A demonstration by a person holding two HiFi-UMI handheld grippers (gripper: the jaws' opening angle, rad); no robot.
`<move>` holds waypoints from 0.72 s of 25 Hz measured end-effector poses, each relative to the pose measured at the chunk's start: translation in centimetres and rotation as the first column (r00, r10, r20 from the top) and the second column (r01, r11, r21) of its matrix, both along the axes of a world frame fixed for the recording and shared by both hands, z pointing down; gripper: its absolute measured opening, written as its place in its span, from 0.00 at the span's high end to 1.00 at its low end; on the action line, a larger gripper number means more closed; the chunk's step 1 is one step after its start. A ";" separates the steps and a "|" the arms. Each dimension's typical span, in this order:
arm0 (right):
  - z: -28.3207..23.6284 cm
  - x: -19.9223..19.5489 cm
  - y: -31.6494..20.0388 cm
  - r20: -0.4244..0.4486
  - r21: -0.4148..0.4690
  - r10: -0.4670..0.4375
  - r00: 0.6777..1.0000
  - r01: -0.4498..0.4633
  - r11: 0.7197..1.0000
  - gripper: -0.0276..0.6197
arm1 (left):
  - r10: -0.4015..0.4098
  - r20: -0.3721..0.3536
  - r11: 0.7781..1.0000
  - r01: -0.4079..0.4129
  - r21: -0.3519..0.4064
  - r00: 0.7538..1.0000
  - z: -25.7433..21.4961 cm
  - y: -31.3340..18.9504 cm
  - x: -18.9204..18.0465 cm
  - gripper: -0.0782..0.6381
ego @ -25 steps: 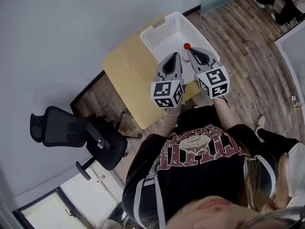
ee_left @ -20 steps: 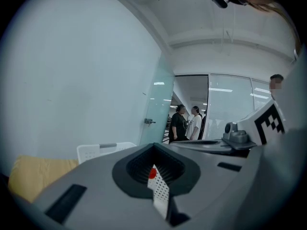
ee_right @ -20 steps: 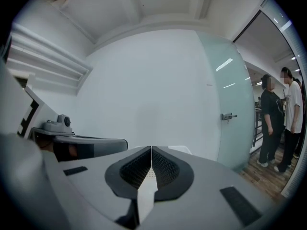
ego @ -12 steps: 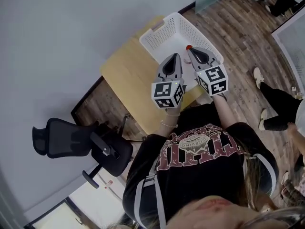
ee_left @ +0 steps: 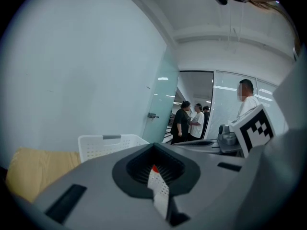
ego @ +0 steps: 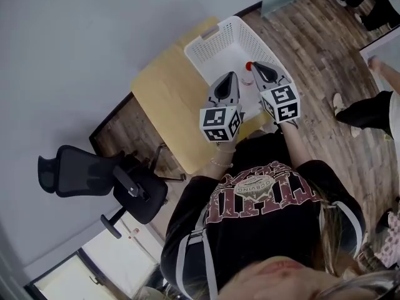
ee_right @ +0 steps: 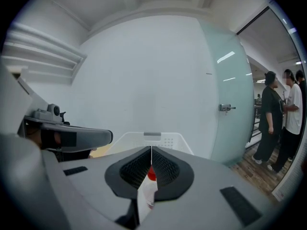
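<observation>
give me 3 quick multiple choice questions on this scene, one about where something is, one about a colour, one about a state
1. Where is the red-capped bottle?
A. on the floor
B. inside the white basket
C. on a shelf

2. What colour is the office chair?
A. black
B. red
C. white

3. How do the jaws of the right tongs stand?
A. wide apart
B. clamped on the basket's rim
C. together, with nothing clamped

Answers:
1 B: in the head view, the red cap and pale body sit within the basket's walls.
2 A: seat, back and base all show black in the head view.
3 C: in the right gripper view, the jaws meet in a thin line at their tips, and the bottle only shows beyond them through the lower gap.
</observation>
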State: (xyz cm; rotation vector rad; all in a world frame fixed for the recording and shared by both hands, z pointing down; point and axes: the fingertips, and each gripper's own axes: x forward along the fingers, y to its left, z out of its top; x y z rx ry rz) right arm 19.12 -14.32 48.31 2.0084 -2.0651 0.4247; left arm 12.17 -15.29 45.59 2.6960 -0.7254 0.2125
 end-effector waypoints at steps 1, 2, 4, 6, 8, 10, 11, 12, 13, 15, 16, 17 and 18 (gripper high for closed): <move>0.1 0.2 -0.1 0.000 -0.009 -0.011 1.000 0.011 1.000 0.93 | -0.008 0.004 1.000 0.008 -0.003 1.000 0.0 -0.1 0.1 0.83; 0.3 0.3 -0.2 0.001 -0.016 -0.020 1.000 0.020 1.000 0.93 | -0.014 0.008 1.000 0.014 -0.005 1.000 0.1 -0.2 0.3 0.83; 0.5 0.4 -0.5 0.005 -0.026 -0.039 0.999 0.040 0.999 0.93 | -0.029 0.013 1.000 0.029 -0.007 1.000 0.1 -0.4 0.5 0.83; 0.8 0.3 -0.7 0.008 -0.034 -0.061 0.998 0.061 0.998 0.93 | -0.047 0.019 0.999 0.047 -0.011 0.999 0.3 -0.5 0.4 0.83; 1.1 0.2 -0.9 0.005 -0.040 -0.075 0.997 0.075 0.996 0.93 | -0.059 0.027 0.998 0.059 -0.015 0.998 0.6 -0.6 0.3 0.83; 1.3 0.3 -1.0 0.002 -0.043 -0.080 0.997 0.080 0.996 0.93 | -0.066 0.033 0.998 0.067 -0.021 0.997 1.0 -0.6 0.3 0.83; 1.5 0.4 -1.1 0.002 -0.045 -0.082 0.997 0.082 0.996 0.93 | -0.068 0.037 0.997 0.069 -0.025 0.997 1.2 -0.6 0.3 0.83; 1.6 0.4 -1.1 0.004 -0.046 -0.084 0.996 0.085 0.995 0.93 | -0.069 0.041 0.997 0.070 -0.027 0.997 1.4 -0.6 0.4 0.83; 1.7 0.4 -1.1 0.007 -0.049 -0.089 0.996 0.090 0.995 0.93 | -0.070 0.044 0.997 0.071 -0.029 0.997 1.5 -0.5 0.4 0.83; 1.9 0.2 -1.1 0.012 -0.057 -0.105 0.994 0.106 0.993 0.93 | -0.070 0.048 0.997 0.072 -0.034 0.996 1.6 -0.3 0.5 0.83; 2.1 0.2 -1.1 0.010 -0.062 -0.111 0.994 0.111 0.992 0.93 | -0.069 0.049 0.997 0.071 -0.034 0.996 1.6 -0.2 0.6 0.83; 2.2 0.2 -1.1 0.006 -0.068 -0.114 0.993 0.114 0.991 0.93 | -0.069 0.050 0.997 0.071 -0.033 0.996 1.6 -0.1 0.7 0.83; 2.3 0.3 -1.1 0.002 -0.072 -0.114 0.993 0.114 0.991 0.92 | -0.069 0.050 0.997 0.071 -0.033 0.996 1.6 -0.1 0.7 0.83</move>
